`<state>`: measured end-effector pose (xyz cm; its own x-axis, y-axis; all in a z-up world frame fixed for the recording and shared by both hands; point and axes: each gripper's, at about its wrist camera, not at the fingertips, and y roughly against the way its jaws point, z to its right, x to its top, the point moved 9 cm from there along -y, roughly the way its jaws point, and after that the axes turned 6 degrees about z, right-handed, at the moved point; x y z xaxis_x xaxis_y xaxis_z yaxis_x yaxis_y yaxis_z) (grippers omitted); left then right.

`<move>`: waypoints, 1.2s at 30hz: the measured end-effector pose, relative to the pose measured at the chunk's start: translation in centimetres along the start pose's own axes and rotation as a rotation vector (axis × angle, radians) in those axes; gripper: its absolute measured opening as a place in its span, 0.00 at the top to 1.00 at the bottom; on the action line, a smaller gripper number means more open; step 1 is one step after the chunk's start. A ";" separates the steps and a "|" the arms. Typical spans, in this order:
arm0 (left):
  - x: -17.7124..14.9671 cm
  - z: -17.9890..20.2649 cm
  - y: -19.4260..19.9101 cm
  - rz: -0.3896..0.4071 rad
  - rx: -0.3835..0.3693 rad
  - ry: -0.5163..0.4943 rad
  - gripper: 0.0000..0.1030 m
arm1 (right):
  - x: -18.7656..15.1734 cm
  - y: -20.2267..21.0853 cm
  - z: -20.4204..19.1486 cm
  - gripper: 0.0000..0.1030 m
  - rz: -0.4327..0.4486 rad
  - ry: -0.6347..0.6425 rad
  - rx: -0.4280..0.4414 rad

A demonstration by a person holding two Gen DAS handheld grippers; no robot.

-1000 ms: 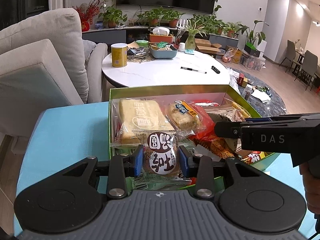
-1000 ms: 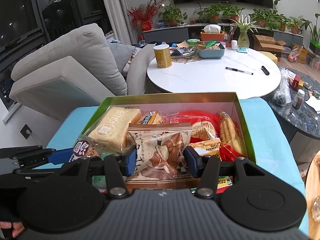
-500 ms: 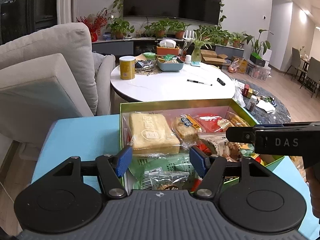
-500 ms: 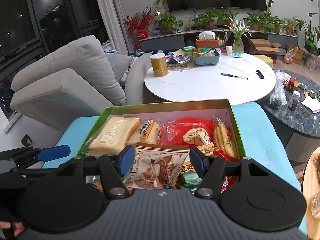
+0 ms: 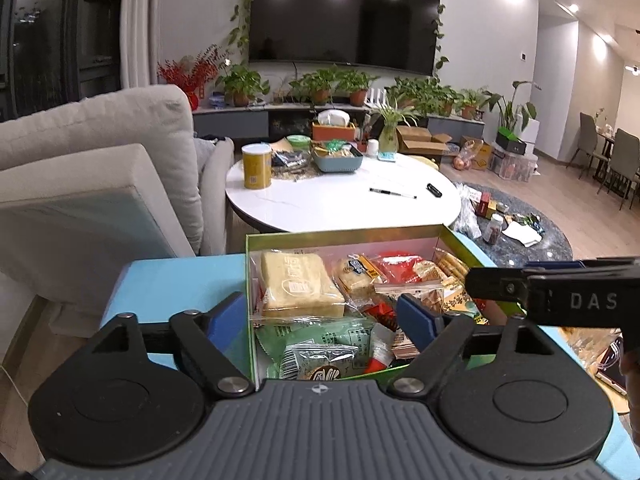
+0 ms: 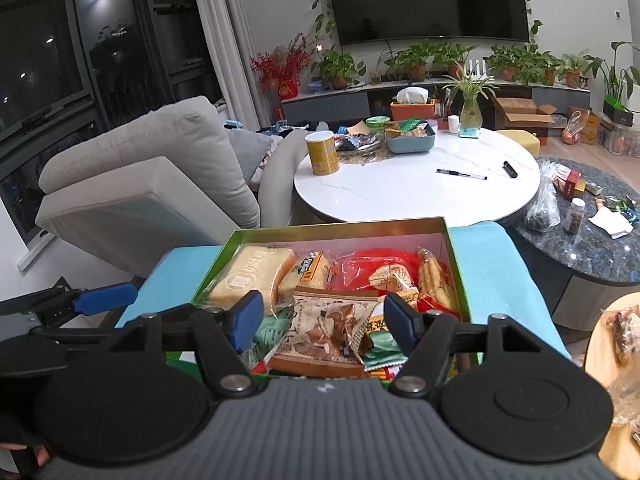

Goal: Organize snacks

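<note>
Warm indoor light from ceiling spots (image 5: 573, 8) brightens the room evenly. The spots glare as pale dots on the dark television (image 5: 344, 20). Windows (image 6: 60, 52) are black, holding small reflections. Fisheye bending curves walls and curtains near the edges. Both views are slightly soft; shadows are faint.

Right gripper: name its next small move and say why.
Probably swing right toward the loose snacks on the wooden surface: the right gripper is open and empty, and the brown packet lies in the green box.
</note>
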<state>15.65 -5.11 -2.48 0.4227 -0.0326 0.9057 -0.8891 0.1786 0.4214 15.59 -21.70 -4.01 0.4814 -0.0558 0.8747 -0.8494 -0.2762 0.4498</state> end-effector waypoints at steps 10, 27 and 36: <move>0.3 -0.1 3.8 0.045 0.067 -0.016 0.01 | -0.3 3.7 -0.5 0.22 0.058 0.011 -0.030; -1.2 1.3 7.8 0.061 0.082 -0.039 0.00 | -1.4 7.9 -1.2 0.22 0.129 0.016 -0.038; -1.1 1.3 9.0 0.069 0.099 -0.036 0.00 | -1.6 8.8 -1.4 0.22 0.137 0.020 -0.036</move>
<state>6.94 -4.71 0.35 0.3547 -0.0593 0.9331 -0.9296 0.0842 0.3587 7.02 -22.72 -1.14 0.3565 -0.0714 0.9316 -0.9142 -0.2325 0.3320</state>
